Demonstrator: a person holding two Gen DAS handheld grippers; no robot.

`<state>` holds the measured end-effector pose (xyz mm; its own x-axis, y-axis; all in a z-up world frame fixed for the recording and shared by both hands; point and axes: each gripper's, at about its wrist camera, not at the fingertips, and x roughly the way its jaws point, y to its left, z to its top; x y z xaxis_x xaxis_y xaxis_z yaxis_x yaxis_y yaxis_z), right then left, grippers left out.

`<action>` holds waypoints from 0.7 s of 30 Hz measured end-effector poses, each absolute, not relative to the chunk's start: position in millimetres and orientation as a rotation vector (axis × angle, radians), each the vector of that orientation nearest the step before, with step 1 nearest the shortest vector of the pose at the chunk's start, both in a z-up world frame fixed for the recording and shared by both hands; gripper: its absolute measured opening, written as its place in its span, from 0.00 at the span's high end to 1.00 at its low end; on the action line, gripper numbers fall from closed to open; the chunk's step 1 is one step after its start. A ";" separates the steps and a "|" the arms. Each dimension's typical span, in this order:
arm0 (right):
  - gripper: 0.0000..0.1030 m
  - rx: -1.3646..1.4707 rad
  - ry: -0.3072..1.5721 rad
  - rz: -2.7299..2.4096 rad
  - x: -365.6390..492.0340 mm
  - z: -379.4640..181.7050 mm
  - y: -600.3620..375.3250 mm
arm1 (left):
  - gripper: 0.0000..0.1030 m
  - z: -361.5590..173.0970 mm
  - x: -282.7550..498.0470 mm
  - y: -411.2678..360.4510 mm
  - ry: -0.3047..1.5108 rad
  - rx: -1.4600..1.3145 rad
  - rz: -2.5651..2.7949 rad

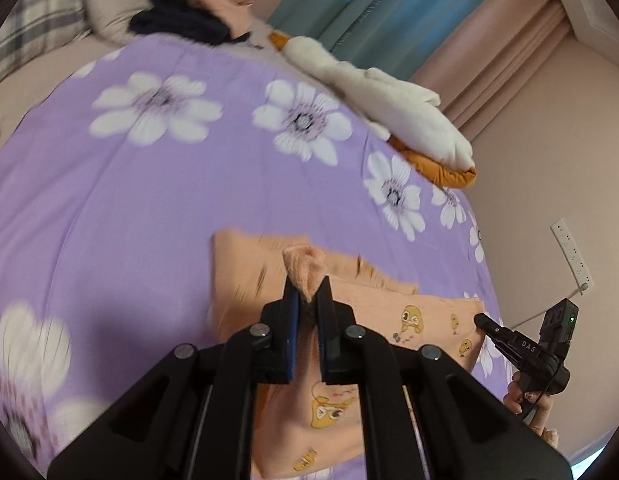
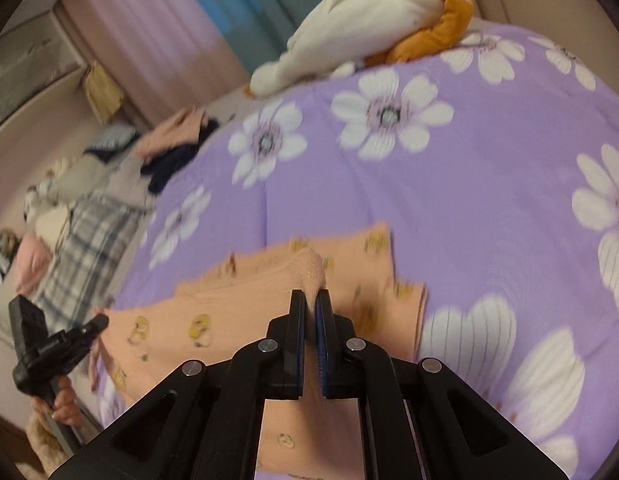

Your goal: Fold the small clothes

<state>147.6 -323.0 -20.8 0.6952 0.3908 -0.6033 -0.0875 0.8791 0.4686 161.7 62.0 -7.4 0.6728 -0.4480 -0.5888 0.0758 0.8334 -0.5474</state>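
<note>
Left gripper (image 1: 307,300) tilted downward over the bedspread (image 1: 109,200), jaws clamped on a bunched fold of the peach garment (image 1: 389,312); a tuft of cloth pokes out past the fingertips. Right gripper (image 2: 309,304) angled down the same way, jaws pinched tight on another raised fold of the same garment (image 2: 237,304). In each wrist view the other gripper shows at the frame edge: the right one (image 1: 483,322) at the garment's right end, the left one (image 2: 99,322) at the garment's left end, each held in a hand (image 1: 525,396) gripping its handle.

Garment lies on the purple flowered bedspread, partly lifted at both pinch points, cartoon prints visible near the grippers. Its near edge is hidden under the gripper bodies; how it is folded can't be made out. Prints farther from the grippers are smeared by blur.

Beyond the garment, at the bedspread's far edge: a white-and-orange plush toy (image 1: 389,108), and a heap of dark and peach clothes (image 1: 189,16), blurry, pieces not separable. The hands are cut off at the wrist by the frame edge.
</note>
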 end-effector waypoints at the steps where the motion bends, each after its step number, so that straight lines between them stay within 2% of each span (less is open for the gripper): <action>1: 0.94 0.441 0.757 0.268 160.4 -20.3 -325.9 | 0.93 -7.6 172.9 60.0 0.784 -0.501 -0.305; 7: 0.94 0.432 0.799 0.191 216.8 -35.8 -326.2 | 0.93 -29.3 241.9 45.2 0.839 -0.418 -0.263; 12: 0.94 0.418 0.877 0.148 255.4 -60.7 -321.3 | 0.93 -68.5 286.1 47.0 0.961 -0.411 -0.200; 21: 0.94 0.382 0.958 0.097 275.3 -94.3 -314.4 | 0.92 -107.5 300.0 50.2 1.059 -0.387 -0.154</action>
<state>275.3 -314.4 -94.3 0.5761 0.2479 -0.7789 0.0863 0.9291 0.3596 300.0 50.2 -107.5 0.4869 -0.3070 -0.8177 -0.0606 0.9221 -0.3823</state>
